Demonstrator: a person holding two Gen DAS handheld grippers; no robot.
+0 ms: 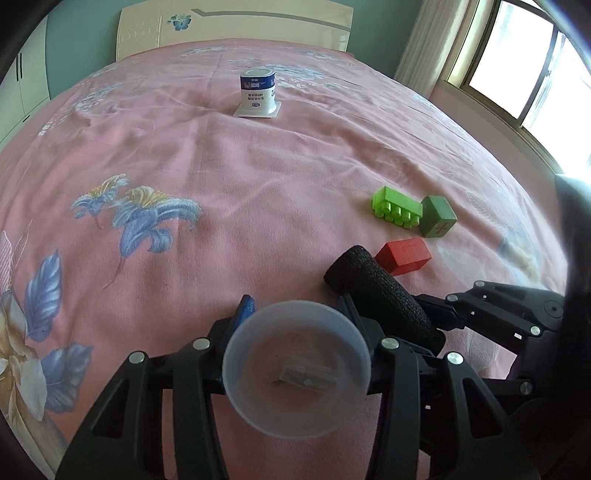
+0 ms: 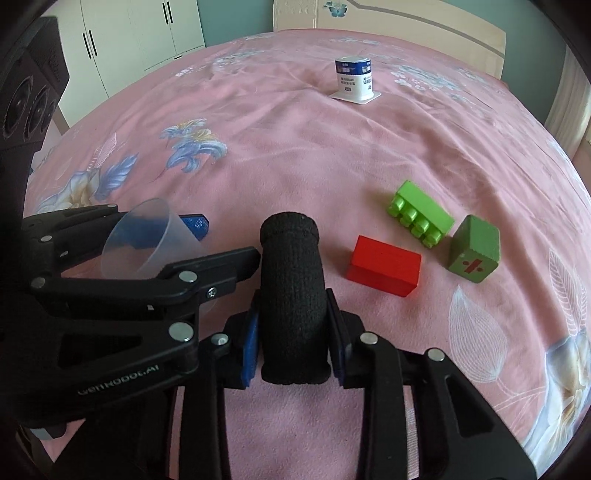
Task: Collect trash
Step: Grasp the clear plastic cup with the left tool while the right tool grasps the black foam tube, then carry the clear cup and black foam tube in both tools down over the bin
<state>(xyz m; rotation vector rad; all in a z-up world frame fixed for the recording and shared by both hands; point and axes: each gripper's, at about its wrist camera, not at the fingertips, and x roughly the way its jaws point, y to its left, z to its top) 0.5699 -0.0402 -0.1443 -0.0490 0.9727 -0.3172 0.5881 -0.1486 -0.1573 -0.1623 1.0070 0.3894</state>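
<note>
My left gripper (image 1: 295, 314) is shut on a clear plastic cup (image 1: 297, 367), mouth toward the camera; the cup also shows in the right wrist view (image 2: 147, 240). My right gripper (image 2: 293, 325) is shut on a black knitted roll (image 2: 291, 291), which also shows in the left wrist view (image 1: 384, 295). Both are held just above the pink bedspread (image 1: 221, 177), side by side, the left gripper (image 2: 192, 226) to the left of the right one. A blue-and-white yogurt pot (image 1: 257, 92) stands upside down far up the bed, also in the right wrist view (image 2: 354, 79).
A red block (image 2: 384, 266), a bright green studded brick (image 2: 419, 216) and a dark green cube (image 2: 474, 249) lie on the bed to the right. A headboard (image 1: 232, 26) is at the far end, a window (image 1: 524, 62) at right, wardrobes (image 2: 129, 37) at left.
</note>
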